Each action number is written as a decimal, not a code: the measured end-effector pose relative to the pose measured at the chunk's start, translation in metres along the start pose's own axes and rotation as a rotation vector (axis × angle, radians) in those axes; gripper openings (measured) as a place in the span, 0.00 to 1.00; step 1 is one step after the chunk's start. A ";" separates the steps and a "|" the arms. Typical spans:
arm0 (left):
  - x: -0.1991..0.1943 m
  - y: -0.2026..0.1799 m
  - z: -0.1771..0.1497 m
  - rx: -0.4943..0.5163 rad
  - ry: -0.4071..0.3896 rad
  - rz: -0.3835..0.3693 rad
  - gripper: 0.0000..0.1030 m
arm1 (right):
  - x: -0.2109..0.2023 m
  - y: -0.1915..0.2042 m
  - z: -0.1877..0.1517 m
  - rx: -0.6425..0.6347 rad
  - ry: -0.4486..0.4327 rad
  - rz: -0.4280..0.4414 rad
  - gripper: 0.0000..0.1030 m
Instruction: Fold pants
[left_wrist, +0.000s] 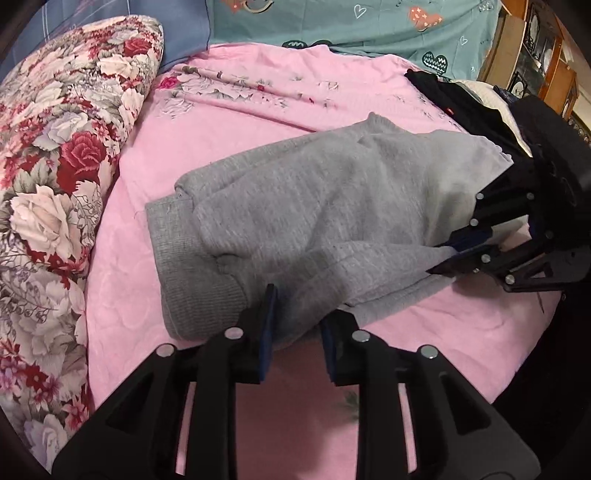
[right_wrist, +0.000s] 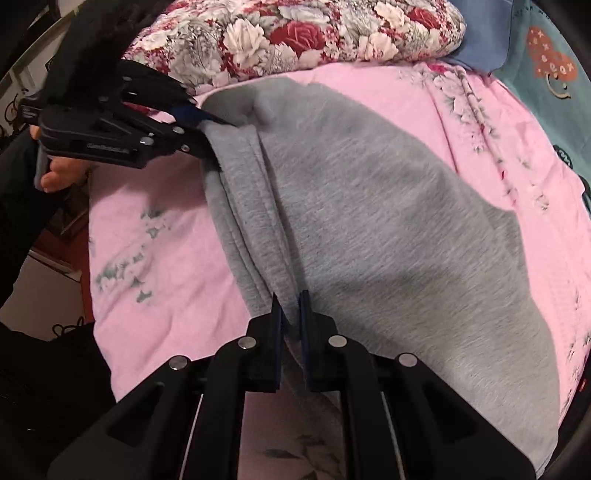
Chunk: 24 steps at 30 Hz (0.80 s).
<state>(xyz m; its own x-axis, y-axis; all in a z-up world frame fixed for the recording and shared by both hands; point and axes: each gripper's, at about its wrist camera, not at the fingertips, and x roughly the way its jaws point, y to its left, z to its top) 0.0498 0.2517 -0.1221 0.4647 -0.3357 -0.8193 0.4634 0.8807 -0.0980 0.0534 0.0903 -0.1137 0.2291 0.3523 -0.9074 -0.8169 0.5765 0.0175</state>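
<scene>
Grey pants lie on the pink bed sheet. My right gripper and left gripper both pinch the folded edge (six o'clock), keeping layers aligned.

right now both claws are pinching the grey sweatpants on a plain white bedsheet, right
Not quite: the bedsheet is pink with a floral print, not plain white, as the left wrist view shows. The rest holds: the left claw and right claw both pinch the grey sweatpants.
</scene>
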 end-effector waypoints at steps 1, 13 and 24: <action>-0.006 0.000 -0.001 -0.005 -0.008 -0.012 0.37 | 0.000 0.001 -0.001 0.003 -0.002 0.002 0.09; -0.063 0.014 0.041 -0.372 -0.273 -0.085 0.92 | -0.041 -0.014 0.033 0.126 -0.139 0.111 0.08; 0.049 0.009 0.028 -0.561 0.005 0.060 0.02 | 0.021 -0.004 0.035 0.173 -0.082 0.132 0.05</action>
<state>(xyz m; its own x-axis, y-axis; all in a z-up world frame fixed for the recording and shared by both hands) 0.0980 0.2341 -0.1477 0.4735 -0.2795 -0.8353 -0.0363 0.9413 -0.3356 0.0796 0.1208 -0.1180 0.1740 0.4874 -0.8556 -0.7412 0.6369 0.2121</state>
